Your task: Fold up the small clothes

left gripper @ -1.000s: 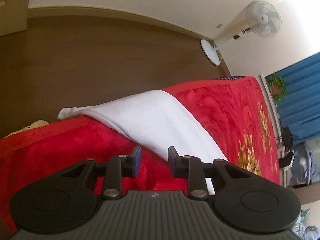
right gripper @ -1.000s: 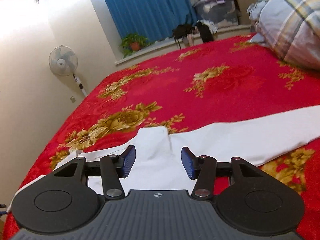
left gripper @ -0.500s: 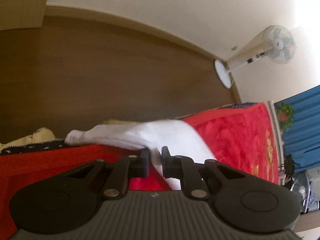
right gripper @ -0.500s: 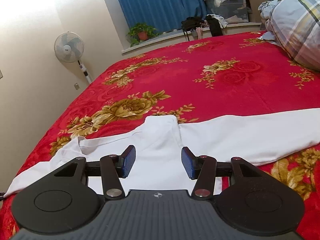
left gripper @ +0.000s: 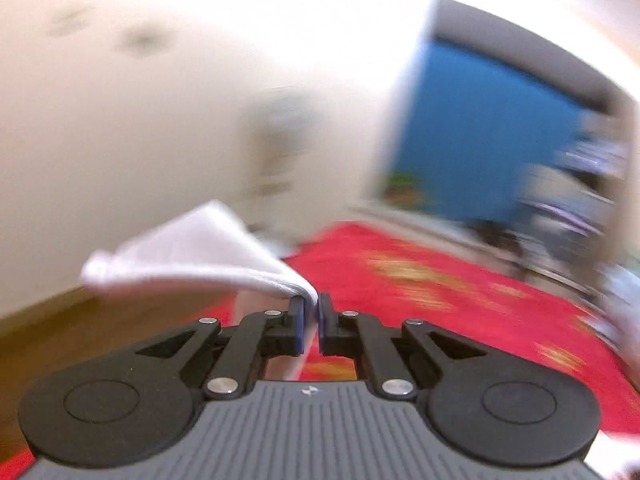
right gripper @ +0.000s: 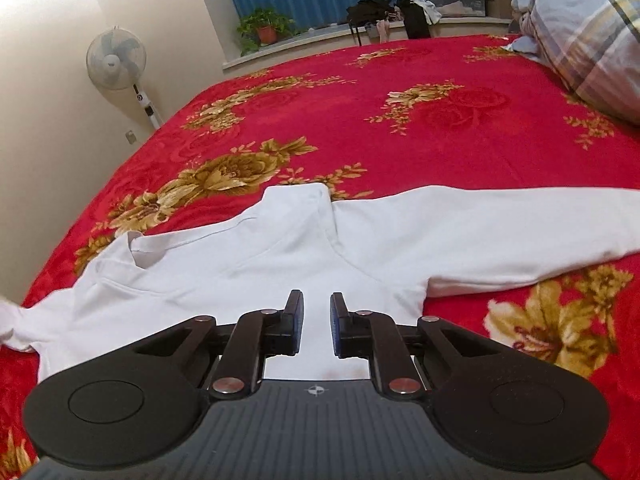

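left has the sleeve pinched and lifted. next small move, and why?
Probably carry the left gripper inward and lay the sleeve across the shirt body. The sleeve is clamped and raised off the red bedspread, the body lies flat, and the right gripper is open above it.

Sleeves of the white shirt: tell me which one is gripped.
The sleeve bunched and lifted in the shut left hand-held gripper. The other sleeve lies flat on the red bedspread, untouched.

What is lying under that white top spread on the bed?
Under the white top lies the red flowered bedspread, showing all around it. Whatever is directly beneath the cloth is covered. The left tongs pinch one sleeve, lifted off the bed.
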`<state>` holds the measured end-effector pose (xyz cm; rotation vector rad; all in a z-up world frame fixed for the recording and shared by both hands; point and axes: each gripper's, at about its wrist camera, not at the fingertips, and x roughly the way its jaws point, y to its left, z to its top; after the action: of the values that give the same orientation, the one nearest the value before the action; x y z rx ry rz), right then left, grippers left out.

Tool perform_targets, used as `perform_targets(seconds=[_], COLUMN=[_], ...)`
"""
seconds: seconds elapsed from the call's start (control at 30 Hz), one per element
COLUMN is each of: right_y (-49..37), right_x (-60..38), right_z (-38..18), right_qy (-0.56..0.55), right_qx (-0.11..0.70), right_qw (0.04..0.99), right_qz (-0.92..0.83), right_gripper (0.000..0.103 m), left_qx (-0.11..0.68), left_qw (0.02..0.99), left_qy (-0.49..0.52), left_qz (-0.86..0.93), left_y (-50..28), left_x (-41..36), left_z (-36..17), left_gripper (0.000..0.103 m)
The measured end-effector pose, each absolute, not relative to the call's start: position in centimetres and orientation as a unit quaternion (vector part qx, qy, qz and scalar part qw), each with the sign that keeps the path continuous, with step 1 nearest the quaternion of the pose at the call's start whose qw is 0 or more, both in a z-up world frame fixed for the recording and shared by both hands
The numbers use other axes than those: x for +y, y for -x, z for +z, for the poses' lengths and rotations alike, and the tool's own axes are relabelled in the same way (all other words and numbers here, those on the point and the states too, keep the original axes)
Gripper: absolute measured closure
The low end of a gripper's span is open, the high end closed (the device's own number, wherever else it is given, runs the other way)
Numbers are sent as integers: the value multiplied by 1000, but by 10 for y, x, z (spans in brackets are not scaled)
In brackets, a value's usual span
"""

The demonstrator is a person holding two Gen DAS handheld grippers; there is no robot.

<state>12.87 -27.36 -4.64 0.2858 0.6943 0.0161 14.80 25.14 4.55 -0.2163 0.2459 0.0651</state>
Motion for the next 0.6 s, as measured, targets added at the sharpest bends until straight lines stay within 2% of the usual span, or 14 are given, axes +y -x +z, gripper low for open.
perform_targets(seconds=[0.03,0.1,0.23,0.43,0.5,0.6], right_y=[-128,-127,-129,-142,-150,-164], right_x=[-274,-275,-275,-275,-271,-266], right_z=[-47,-49,-52,-64,-70,-82], right_qy=[-143,-150,-168,-225,-236,-257], right_qx=[338,338,343,368,379,396], right_qw=[930,929,924,900,893,879], right_qz=[11,17,32,56,61,70], right_gripper=[88,87,85,76,68,62], left_qx=[129,193,308,359,380,394], left_qw=[987,966,914,924,917,905], left_qy=[95,80,22,82,111,161], left_qz=[-21,-152,-263,-103,-44,-6], left_y=[-146,-148,-155,-195,-204,-226], left_x=[223,168,115,186,211,244], left_z=[45,31,-7,-30,-37,-36], left_gripper=[96,87,87,86,86,85])
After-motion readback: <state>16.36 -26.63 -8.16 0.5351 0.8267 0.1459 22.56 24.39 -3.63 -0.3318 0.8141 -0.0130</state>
